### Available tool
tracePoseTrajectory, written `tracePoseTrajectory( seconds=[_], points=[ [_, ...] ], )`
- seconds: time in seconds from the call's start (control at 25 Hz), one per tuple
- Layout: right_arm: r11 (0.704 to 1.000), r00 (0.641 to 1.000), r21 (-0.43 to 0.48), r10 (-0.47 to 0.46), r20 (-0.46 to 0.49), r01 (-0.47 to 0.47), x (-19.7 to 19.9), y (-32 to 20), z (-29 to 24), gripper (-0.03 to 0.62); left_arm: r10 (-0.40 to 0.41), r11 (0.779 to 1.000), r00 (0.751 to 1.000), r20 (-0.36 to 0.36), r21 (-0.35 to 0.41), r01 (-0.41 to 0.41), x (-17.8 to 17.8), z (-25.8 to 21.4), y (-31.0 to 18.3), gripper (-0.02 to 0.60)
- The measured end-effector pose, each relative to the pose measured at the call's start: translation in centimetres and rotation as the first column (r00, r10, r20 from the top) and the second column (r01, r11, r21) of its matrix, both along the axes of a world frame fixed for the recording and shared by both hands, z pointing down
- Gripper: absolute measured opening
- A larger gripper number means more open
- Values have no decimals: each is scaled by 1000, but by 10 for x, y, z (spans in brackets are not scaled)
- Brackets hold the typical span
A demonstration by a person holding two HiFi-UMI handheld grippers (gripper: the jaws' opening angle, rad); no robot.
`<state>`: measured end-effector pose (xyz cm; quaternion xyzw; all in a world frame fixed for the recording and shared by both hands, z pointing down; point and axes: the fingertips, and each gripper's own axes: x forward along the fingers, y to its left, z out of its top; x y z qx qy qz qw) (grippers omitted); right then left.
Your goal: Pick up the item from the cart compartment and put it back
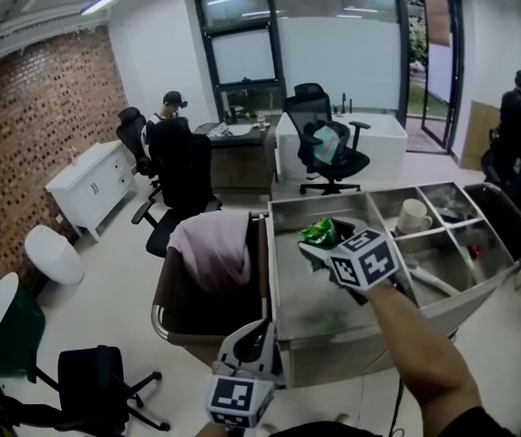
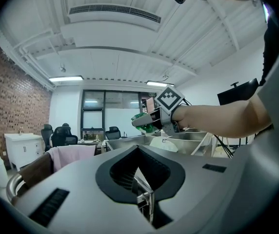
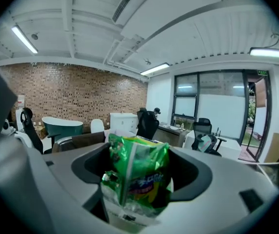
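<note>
Packet (image 3: 139, 172), green and crinkled, stands upright between the jaws of the right tool (image 3: 139, 189). The jaws are spread fairly wide and press on it from both sides, and printed foil fills the gap. In the head view this tool reaches out on a bare forearm, and its marker cube (image 1: 365, 260) sits just behind the grip. Directly beneath its tips lies the large compartment (image 1: 301, 312) of the metal cart (image 1: 283, 209). The left gripper view shows the packet raised above the cart's rim and not touching the metal.

To the right of the right tool are the cart's smaller compartments. One holds a white cup (image 1: 413, 217), and another, nearer the forearm, holds a long pale object (image 1: 432, 282) that I cannot identify. To its left, a brown bin (image 1: 174, 303) stands against the side of the cart, and a pink cloth (image 1: 213, 248) is draped over the bin's edge.

The left tool (image 1: 255, 342) is nearer the person than the right tool, low at the cart's near corner and just beside the bin. Its jaws are drawn together and nothing is between them. From its own view, the right tool and the packet are ahead of its tips and higher up.
</note>
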<state>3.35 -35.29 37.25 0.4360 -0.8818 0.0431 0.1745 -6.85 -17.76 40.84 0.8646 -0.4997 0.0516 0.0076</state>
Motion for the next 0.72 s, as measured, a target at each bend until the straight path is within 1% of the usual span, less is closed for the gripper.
tracePoseTrajectory(
  seconds=[0.2, 0.36, 0.56, 0.72],
  points=[
    [998, 999, -62, 17, -29, -19, -5, -24, 26, 387, -7, 1000, 1000, 11, 2, 7, -4, 2, -2, 0],
    [996, 998, -84, 18, -65, -23, -8, -31, 43, 388, -19, 1000, 1000, 4, -6, 19, -7, -3, 0, 0],
    [995, 997, -102, 13, -75, -21, -12, -37, 52, 388, -20, 1000, 1000, -1, 7, 20, -7, -1, -3, 0],
    [992, 996, -125, 12, -87, -23, -15, -40, 63, 391, -21, 1000, 1000, 8, 3, 21, -10, 1, -3, 0]
  ],
)
